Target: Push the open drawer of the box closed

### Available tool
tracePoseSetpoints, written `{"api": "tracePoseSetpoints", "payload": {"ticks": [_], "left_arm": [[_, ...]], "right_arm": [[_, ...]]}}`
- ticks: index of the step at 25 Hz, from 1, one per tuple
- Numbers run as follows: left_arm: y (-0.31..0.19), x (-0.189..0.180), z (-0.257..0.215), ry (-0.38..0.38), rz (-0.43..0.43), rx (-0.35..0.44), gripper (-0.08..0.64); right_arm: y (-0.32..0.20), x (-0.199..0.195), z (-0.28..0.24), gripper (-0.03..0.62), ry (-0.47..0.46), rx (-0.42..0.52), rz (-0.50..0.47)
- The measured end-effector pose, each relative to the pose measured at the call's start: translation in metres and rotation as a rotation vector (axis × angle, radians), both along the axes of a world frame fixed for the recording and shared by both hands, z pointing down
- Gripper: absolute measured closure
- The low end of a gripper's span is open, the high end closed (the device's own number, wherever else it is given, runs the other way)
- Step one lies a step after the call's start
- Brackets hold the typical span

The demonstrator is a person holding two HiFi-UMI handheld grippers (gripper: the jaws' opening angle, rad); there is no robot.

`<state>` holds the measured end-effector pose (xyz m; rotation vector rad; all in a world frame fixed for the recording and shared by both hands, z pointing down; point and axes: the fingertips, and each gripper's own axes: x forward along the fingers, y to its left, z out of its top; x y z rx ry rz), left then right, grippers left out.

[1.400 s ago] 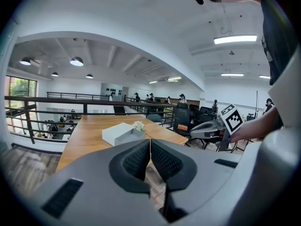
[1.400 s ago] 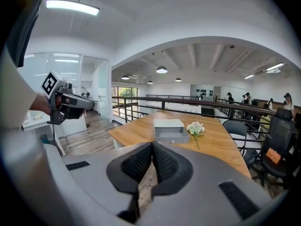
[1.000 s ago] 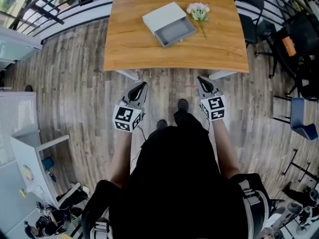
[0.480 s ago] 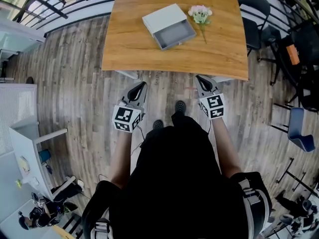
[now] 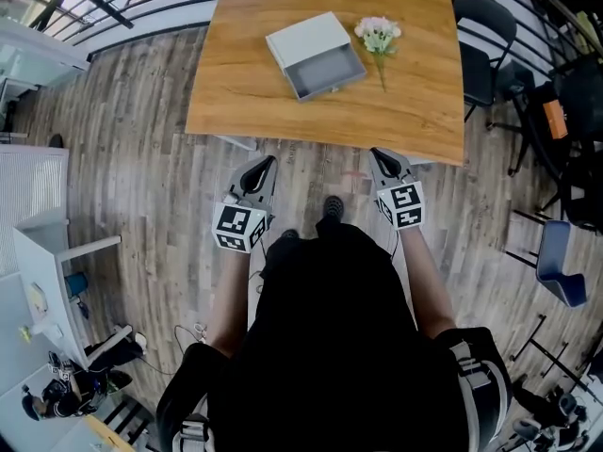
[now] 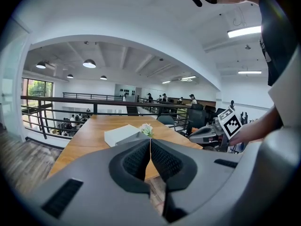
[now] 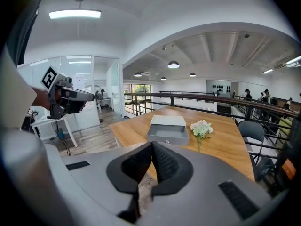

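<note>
**Both tools come up to the counter edge; the drawer is not yet touched.**

The left tool (image 5: pixel 265 163) and the right tool (image 5: pixel 381 154) each have the jaws pressed together, with nothing between them. Compared with a second ago the counter (image 5: pixel 245 102) is nearer, and its near edge now lies just ahead of the tips. The box (image 5: pixel 306 36) sits ahead, between the two tools and well apart from them. Its open drawer (image 5: pixel 326 70) faces back toward the right tool. I judge the approach is nearly done and the push itself remains.

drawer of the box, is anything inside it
The open drawer shows only its bare grey floor, with nothing in it. Any part tucked inside the box is covered from view.
</note>
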<state>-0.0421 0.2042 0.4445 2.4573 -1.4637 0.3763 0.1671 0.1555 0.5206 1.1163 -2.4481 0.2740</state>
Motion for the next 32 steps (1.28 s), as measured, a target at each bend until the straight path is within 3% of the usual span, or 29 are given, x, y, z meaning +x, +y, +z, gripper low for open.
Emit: {"api": "tracePoseSetpoints", "payload": {"ticks": [18, 32], "left_arm": [[-0.005, 0.025, 0.013, 0.024, -0.071, -0.023, 0.535], [-0.048, 0.04, 0.014, 0.022, 0.003, -0.023, 0.535]], "right_arm": [[-0.017, 0.019, 0.008, 0.577, 0.019, -0.006, -0.083], [-0.038, 0.029, 0.021, 0.577, 0.028, -0.05, -0.031]]}}
